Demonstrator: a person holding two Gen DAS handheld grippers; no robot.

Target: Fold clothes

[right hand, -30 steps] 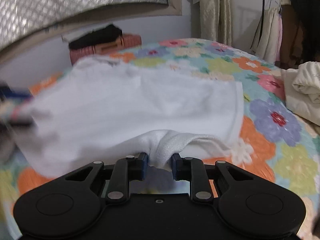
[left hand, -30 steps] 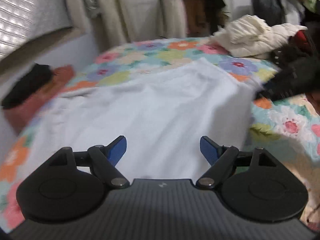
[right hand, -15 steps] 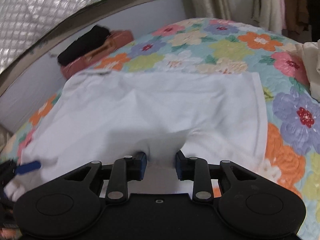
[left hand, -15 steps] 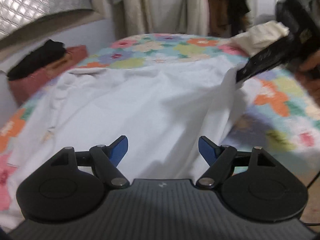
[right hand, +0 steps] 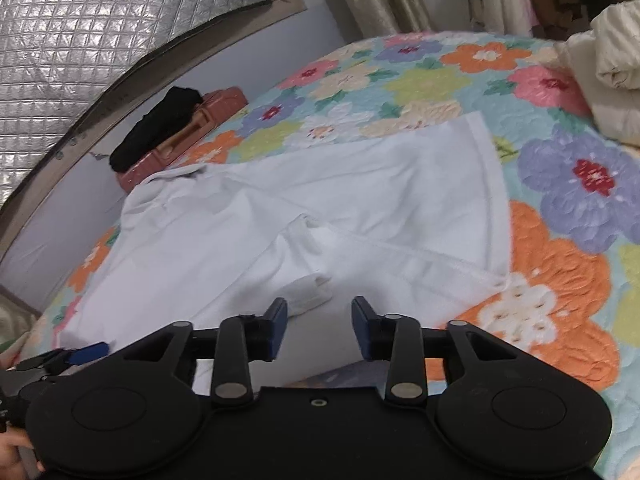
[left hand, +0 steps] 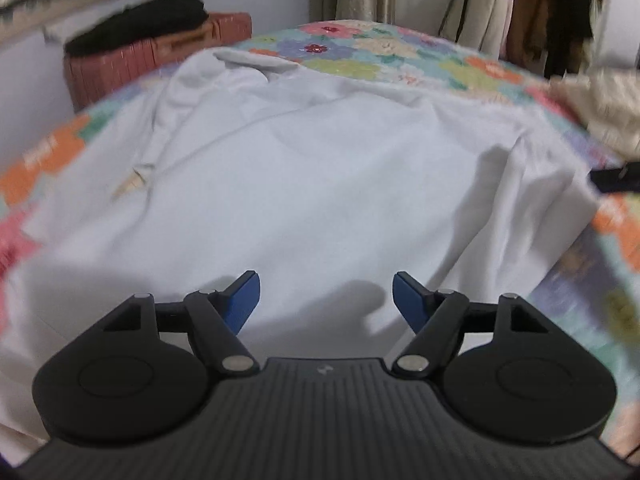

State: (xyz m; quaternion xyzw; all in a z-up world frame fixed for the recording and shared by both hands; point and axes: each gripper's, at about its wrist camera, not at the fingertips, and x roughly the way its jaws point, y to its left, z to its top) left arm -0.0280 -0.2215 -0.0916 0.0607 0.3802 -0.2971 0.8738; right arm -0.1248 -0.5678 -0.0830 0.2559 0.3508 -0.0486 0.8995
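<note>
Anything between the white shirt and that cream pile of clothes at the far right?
Only bare floral quilt lies between the white shirt and the cream pile of clothes; the right wrist view shows this stretch clearly.

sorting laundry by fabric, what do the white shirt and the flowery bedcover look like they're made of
White shirt: looks like a soft matte cotton-type knit; it creases gently and shows a stitched hem and a ribbed cuff. The exact fibre cannot be told.
Flowery bedcover: looks like quilted, padded fabric; stitch lines puff up around the printed flowers, with a slight sheen.
</note>
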